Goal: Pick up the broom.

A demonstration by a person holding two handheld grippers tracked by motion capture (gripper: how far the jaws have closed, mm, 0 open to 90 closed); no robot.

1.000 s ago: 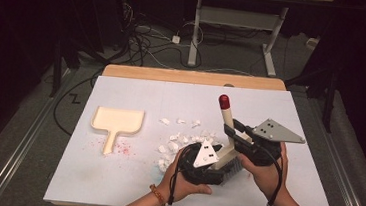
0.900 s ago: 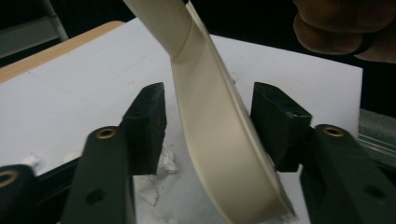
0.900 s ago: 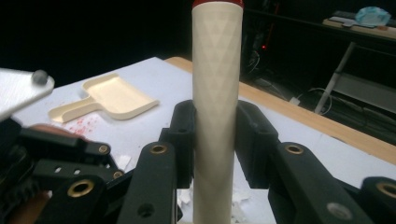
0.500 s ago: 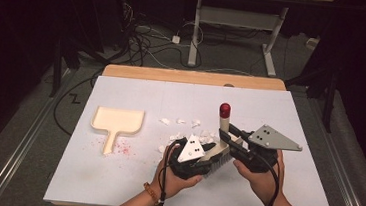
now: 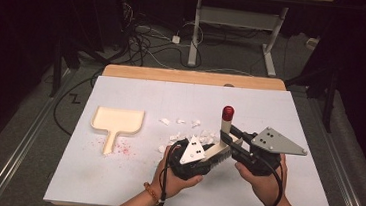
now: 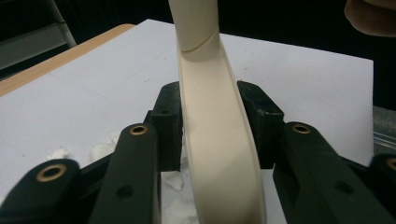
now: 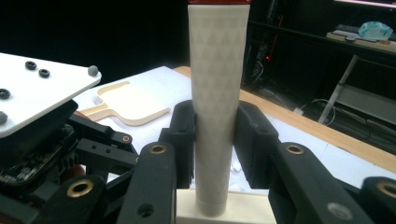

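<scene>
Both grippers pinch one brush (image 5: pixel 223 141) above white scraps (image 5: pixel 188 133) on the white table cover (image 5: pixel 128 188): left gripper (image 6: pixel 210 130) its cream body, right gripper (image 7: pixel 215 140) its handle. Cables (image 5: pixel 147 34) litter the dark floor.

Black grippers with brass rivets, grey 3-cornered plates, black cables; orange wristband (image 5: pixel 151 192).
</scene>
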